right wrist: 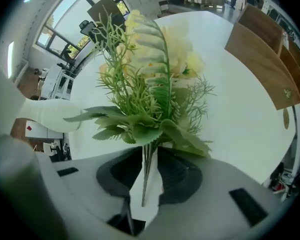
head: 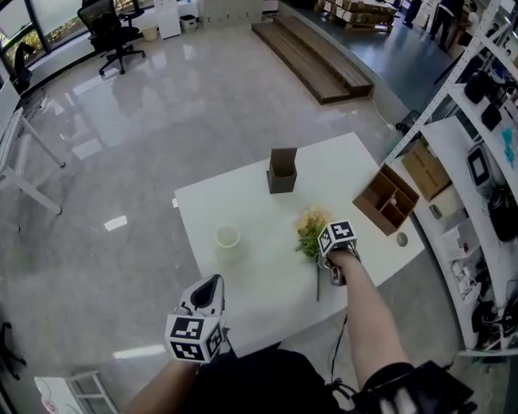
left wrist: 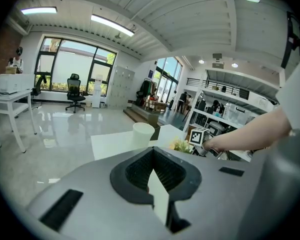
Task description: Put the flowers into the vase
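The flowers [head: 311, 227], a bunch of pale yellow blooms with green leaves, lie on the white table [head: 242, 197] right of the middle. My right gripper [head: 331, 268] points steeply down, shut on their stems, which run between its jaws in the right gripper view [right wrist: 149, 156] while the blooms [right wrist: 150, 84] fill the picture. The vase, a white cup [head: 228, 235], stands upright to the left of the flowers, apart from them. My left gripper [head: 211, 285] hovers at the table's near edge, shut and empty, and looks toward the cup [left wrist: 143, 133].
A brown box [head: 282, 172] stands at the table's back. A wooden organiser [head: 385, 198] with compartments sits at the table's right corner. Shelving [head: 492, 145] with equipment lines the right side. An office chair [head: 110, 26] stands far off on the polished floor.
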`<state>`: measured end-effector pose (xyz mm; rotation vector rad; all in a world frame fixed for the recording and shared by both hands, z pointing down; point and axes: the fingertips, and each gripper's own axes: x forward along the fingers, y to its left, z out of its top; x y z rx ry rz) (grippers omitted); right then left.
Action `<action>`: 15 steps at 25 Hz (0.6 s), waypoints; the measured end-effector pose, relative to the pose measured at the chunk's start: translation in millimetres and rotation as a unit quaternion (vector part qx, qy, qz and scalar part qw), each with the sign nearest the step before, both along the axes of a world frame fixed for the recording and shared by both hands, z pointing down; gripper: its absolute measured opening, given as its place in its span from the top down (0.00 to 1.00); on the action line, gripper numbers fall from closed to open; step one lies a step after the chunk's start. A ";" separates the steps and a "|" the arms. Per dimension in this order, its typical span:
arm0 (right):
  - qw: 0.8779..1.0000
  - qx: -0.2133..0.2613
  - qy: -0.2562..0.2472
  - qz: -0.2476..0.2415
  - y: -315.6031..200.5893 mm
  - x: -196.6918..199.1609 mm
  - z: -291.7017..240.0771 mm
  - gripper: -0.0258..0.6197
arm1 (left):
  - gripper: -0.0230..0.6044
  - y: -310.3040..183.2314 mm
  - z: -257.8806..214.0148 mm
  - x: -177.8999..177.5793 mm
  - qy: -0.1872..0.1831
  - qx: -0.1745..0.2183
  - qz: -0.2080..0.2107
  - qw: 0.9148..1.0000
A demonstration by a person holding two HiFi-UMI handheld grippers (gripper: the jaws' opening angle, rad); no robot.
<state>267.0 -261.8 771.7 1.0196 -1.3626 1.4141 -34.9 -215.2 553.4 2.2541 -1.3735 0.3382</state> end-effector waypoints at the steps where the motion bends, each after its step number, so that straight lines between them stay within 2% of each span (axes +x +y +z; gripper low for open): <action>1: 1.000 -0.001 0.003 0.003 0.6 1.5 1.8 0.83 | 0.96 0.7 0.4 -0.3 -0.001 0.000 -0.001 1.000; 10: 1.000 -0.003 0.001 0.015 4.0 -0.9 2.9 0.91 | 0.96 1.8 1.8 2.4 -0.004 -0.003 0.003 1.000; 15: 0.999 0.036 -0.014 0.019 -3.4 -1.5 -13.2 0.92 | 0.96 1.5 -3.0 9.1 -0.002 0.003 0.009 1.000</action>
